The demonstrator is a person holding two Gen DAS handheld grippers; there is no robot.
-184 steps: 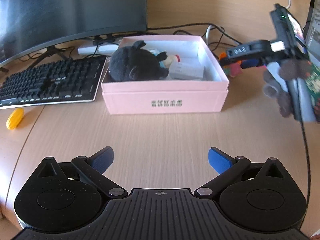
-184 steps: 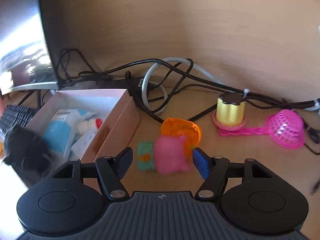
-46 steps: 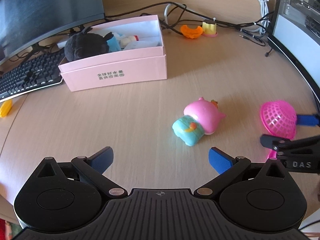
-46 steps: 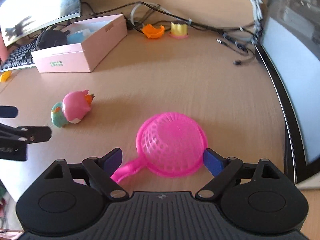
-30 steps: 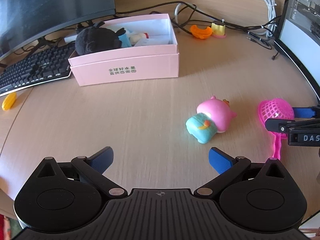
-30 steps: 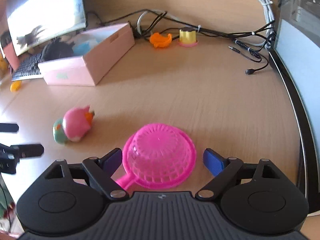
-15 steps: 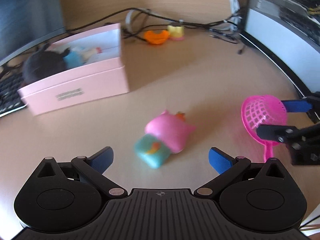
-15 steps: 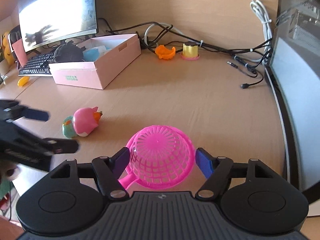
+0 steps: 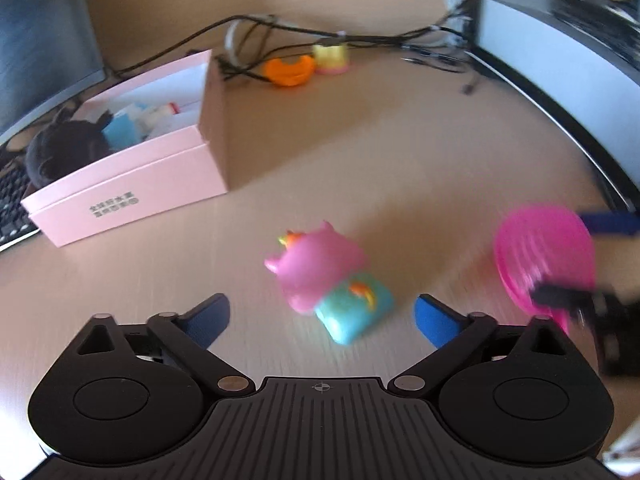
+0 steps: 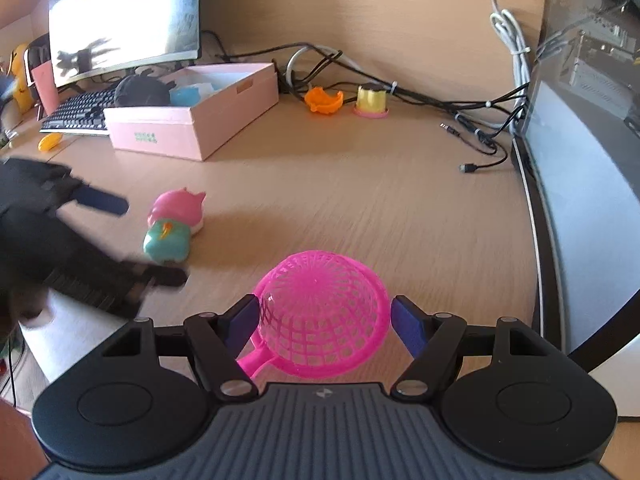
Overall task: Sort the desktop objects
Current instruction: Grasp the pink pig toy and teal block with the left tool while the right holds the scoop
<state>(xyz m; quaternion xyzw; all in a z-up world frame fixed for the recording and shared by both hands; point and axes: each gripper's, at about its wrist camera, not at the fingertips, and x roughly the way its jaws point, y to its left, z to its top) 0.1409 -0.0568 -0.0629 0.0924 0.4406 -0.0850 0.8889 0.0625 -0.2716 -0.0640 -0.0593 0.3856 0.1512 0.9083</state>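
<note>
A pink and teal toy figure lies on the wooden desk, between and just ahead of the open fingers of my left gripper. It also shows in the right wrist view. A pink mesh strainer sits between the fingers of my right gripper, whose jaws stand close around its bowl, held off the desk. The strainer shows blurred at the right of the left wrist view. The pink box holds a black plush and small items.
An orange toy and a yellow cup stand at the back among cables. A monitor, keyboard and small yellow piece are at the left. A computer case borders the right.
My left gripper has swung in toward the toy figure, which now sits between its fingers. My right gripper has narrowed around the strainer and lifted it.
</note>
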